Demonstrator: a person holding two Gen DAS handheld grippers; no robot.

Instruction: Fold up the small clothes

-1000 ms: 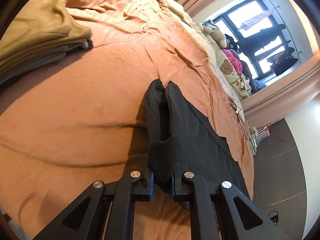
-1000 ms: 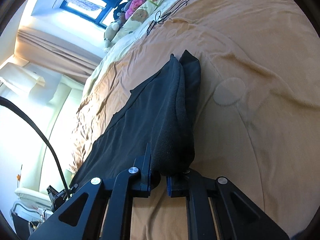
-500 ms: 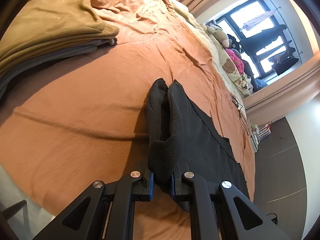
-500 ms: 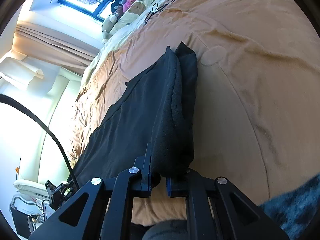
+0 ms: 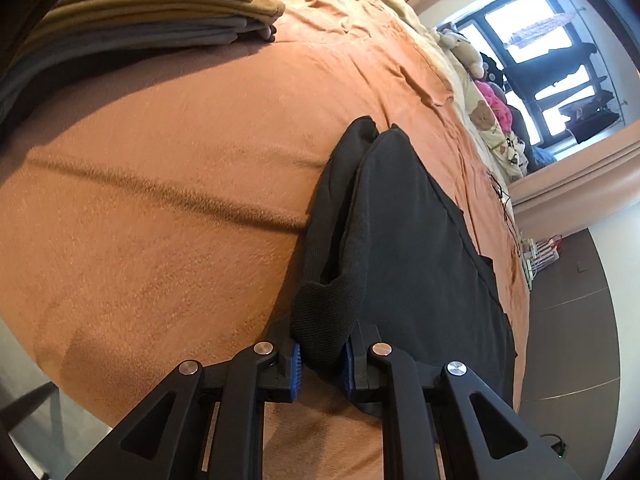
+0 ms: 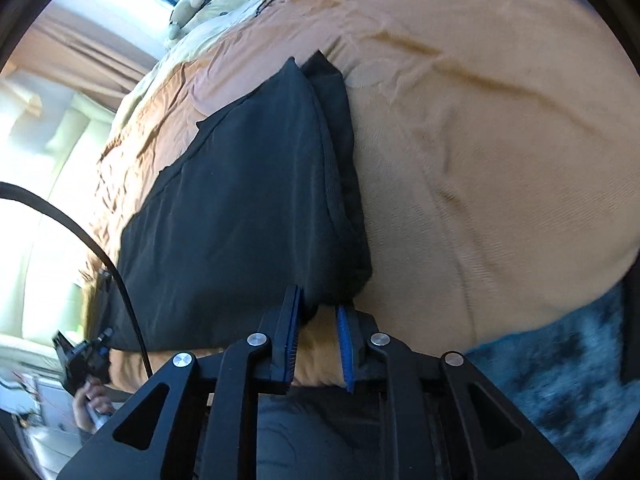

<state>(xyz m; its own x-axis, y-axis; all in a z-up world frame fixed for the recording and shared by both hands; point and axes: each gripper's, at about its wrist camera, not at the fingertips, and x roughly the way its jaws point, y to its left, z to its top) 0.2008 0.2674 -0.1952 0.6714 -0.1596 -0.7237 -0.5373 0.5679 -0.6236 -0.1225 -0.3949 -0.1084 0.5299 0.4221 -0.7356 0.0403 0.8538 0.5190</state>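
Black knit garment [image 5: 404, 240] doubled on orange bedspread [image 5: 160, 208]; left tongs [image 5: 321, 364] opening around cuff; right tongs [image 6: 316, 344] opening, clear.

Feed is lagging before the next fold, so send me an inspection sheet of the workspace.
Surface: orange bedspread, creased.
Job's things: black garment lying folded on the bed.
Clutter: stack of folded clothes; soft toys by the window.
Grippers: left tool opening, thick black edge between its pads; right tool opening, pads clear of the cloth.
Cables: black cable at the bed's edge.
Surroundings: window, curtains, dark floor.
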